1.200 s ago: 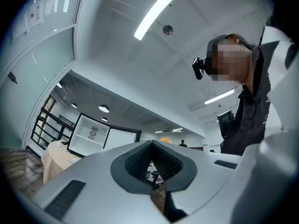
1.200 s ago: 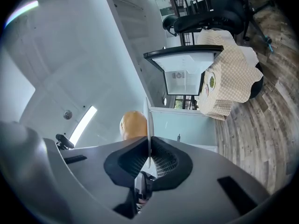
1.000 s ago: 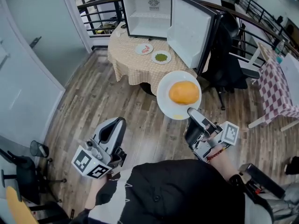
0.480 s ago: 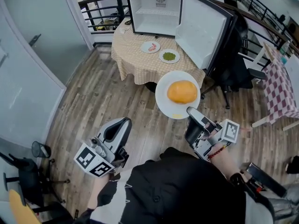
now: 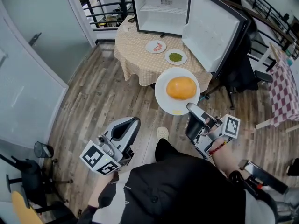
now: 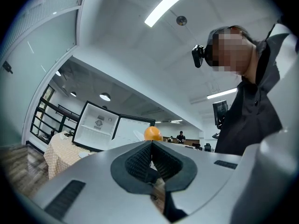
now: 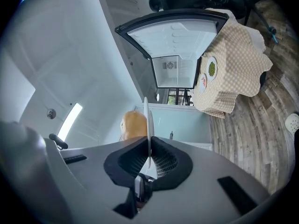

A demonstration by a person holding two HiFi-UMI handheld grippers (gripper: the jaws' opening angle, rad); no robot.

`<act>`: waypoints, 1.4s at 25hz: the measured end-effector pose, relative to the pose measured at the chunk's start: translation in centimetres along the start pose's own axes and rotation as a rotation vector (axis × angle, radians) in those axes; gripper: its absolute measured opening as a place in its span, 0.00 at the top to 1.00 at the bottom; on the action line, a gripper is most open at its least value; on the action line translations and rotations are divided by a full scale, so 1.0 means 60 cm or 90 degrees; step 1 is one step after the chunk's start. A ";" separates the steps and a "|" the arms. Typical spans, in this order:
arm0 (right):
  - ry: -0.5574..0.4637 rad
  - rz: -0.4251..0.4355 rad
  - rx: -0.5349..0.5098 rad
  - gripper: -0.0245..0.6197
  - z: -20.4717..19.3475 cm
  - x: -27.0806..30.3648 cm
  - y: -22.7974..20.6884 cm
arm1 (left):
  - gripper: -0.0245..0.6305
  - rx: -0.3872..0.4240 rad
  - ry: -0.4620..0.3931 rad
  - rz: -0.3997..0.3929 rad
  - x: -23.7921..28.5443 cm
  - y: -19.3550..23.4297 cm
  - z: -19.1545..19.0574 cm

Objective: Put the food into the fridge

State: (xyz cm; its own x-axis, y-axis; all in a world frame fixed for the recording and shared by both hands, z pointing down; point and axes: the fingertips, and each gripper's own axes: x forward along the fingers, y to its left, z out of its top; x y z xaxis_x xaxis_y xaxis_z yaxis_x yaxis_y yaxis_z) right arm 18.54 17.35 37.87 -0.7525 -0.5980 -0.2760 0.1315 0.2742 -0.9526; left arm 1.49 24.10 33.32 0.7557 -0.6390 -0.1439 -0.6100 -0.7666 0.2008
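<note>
My right gripper (image 5: 192,110) is shut on the near rim of a white plate (image 5: 164,99) that carries an orange bun (image 5: 181,87), held level over the wooden floor. In the right gripper view the plate (image 7: 146,120) stands edge-on between the pads, with the bun (image 7: 133,124) beside it. My left gripper (image 5: 132,124) hangs lower left, shut and empty; its view shows closed pads (image 6: 140,160). Ahead, the small fridge (image 5: 161,8) stands open on a round table (image 5: 140,59). A plate of red food (image 5: 155,46) and a plate of green food (image 5: 175,57) lie before it.
The fridge door (image 5: 212,29) swings out to the right over the table's edge. A black chair (image 5: 240,73) stands right of the table, and a checked table (image 5: 286,94) lies further right. A glass wall (image 5: 28,55) runs along the left. My shoe (image 5: 162,133) shows below.
The table and fridge have come nearer and shifted right in the head view. The plate stays in the right gripper. The left gripper has swung slightly forward, and a shoe now shows.
</note>
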 end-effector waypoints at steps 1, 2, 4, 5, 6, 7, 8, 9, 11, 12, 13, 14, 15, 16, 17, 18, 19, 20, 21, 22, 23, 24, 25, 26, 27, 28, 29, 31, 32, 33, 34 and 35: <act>0.002 0.000 -0.001 0.92 0.008 0.010 -0.005 | 0.94 0.006 0.003 -0.002 0.009 0.008 -0.001; 0.003 0.001 -0.002 0.92 0.017 0.021 -0.009 | 0.94 0.009 0.005 -0.005 0.017 0.017 -0.001; 0.005 0.005 -0.004 0.92 0.036 0.045 -0.015 | 0.94 0.008 0.005 -0.010 0.035 0.038 0.000; 0.005 0.006 -0.003 0.92 0.046 0.056 -0.019 | 0.94 0.007 0.004 -0.013 0.044 0.049 0.001; 0.005 0.007 -0.003 0.92 0.056 0.068 -0.023 | 0.94 0.009 0.002 -0.015 0.052 0.060 0.002; 0.005 0.006 -0.003 0.92 0.068 0.081 -0.028 | 0.94 0.016 0.001 -0.016 0.060 0.073 0.004; 0.005 0.004 -0.006 0.92 0.079 0.095 -0.034 | 0.94 0.025 0.001 -0.017 0.068 0.086 0.006; 0.006 0.001 -0.010 0.92 0.090 0.109 -0.039 | 0.94 0.034 0.002 -0.017 0.077 0.101 0.008; 0.008 -0.004 -0.018 0.92 0.114 0.137 -0.049 | 0.94 0.045 0.006 -0.018 0.096 0.132 0.011; 0.006 -0.006 -0.018 0.92 0.127 0.151 -0.054 | 0.94 0.046 0.007 -0.019 0.108 0.149 0.013; 0.002 -0.006 -0.015 0.92 0.141 0.165 -0.060 | 0.94 0.045 0.008 -0.022 0.121 0.167 0.015; -0.003 -0.006 -0.010 0.92 0.156 0.179 -0.065 | 0.94 0.044 0.009 -0.026 0.135 0.184 0.018; -0.008 -0.005 -0.007 0.92 0.172 0.193 -0.070 | 0.94 0.045 0.011 -0.033 0.151 0.200 0.020; -0.012 -0.004 -0.006 0.92 0.188 0.206 -0.075 | 0.94 0.048 0.015 -0.042 0.167 0.215 0.023; -0.016 -0.003 -0.009 0.92 0.204 0.219 -0.078 | 0.94 0.053 0.020 -0.052 0.183 0.230 0.025; -0.018 -0.001 -0.014 0.92 0.220 0.231 -0.082 | 0.94 0.060 0.025 -0.062 0.199 0.244 0.029; -0.021 0.001 -0.018 0.92 0.237 0.243 -0.085 | 0.94 0.066 0.028 -0.071 0.215 0.258 0.032; -0.024 0.002 -0.021 0.92 0.254 0.255 -0.089 | 0.94 0.069 0.029 -0.079 0.231 0.273 0.035; -0.028 0.002 -0.021 0.92 0.272 0.268 -0.093 | 0.94 0.070 0.028 -0.085 0.247 0.290 0.039; -0.031 0.002 -0.021 0.92 0.291 0.282 -0.097 | 0.94 0.068 0.025 -0.090 0.264 0.310 0.042; -0.035 0.002 -0.021 0.92 0.311 0.297 -0.101 | 0.94 0.062 0.020 -0.092 0.281 0.333 0.046; -0.039 0.001 -0.021 0.92 0.331 0.313 -0.107 | 0.94 0.051 0.014 -0.092 0.298 0.358 0.050; -0.043 -0.001 -0.021 0.92 0.351 0.329 -0.112 | 0.94 0.039 0.008 -0.092 0.314 0.383 0.053; -0.047 -0.003 -0.023 0.92 0.368 0.342 -0.117 | 0.94 0.029 0.003 -0.094 0.327 0.404 0.056; -0.051 -0.003 -0.024 0.92 0.380 0.351 -0.120 | 0.94 0.026 0.001 -0.096 0.334 0.418 0.058; -0.054 -0.003 -0.026 0.92 0.387 0.357 -0.121 | 0.94 0.029 0.001 -0.099 0.337 0.425 0.059; -0.058 -0.001 -0.028 0.92 0.390 0.360 -0.121 | 0.94 0.036 0.004 -0.100 0.338 0.430 0.060; -0.068 0.002 -0.035 0.92 0.400 0.365 -0.122 | 0.94 0.048 0.007 -0.103 0.338 0.441 0.064; -0.075 0.003 -0.039 0.92 0.407 0.370 -0.123 | 0.94 0.050 0.006 -0.107 0.340 0.449 0.067; -0.085 0.003 -0.041 0.92 0.415 0.374 -0.125 | 0.94 0.049 0.005 -0.112 0.343 0.457 0.071; -0.096 0.002 -0.043 0.92 0.424 0.380 -0.128 | 0.94 0.048 0.005 -0.117 0.345 0.467 0.074; -0.108 -0.001 -0.044 0.92 0.433 0.387 -0.134 | 0.94 0.047 0.005 -0.122 0.348 0.480 0.077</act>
State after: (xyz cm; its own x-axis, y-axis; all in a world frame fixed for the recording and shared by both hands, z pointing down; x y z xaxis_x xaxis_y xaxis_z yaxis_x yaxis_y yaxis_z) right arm 16.76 -18.29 35.82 -0.6323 -0.7152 -0.2978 0.0820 0.3205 -0.9437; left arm -1.37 -11.62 31.64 0.8617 -0.4800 -0.1648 -0.4698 -0.8773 0.0985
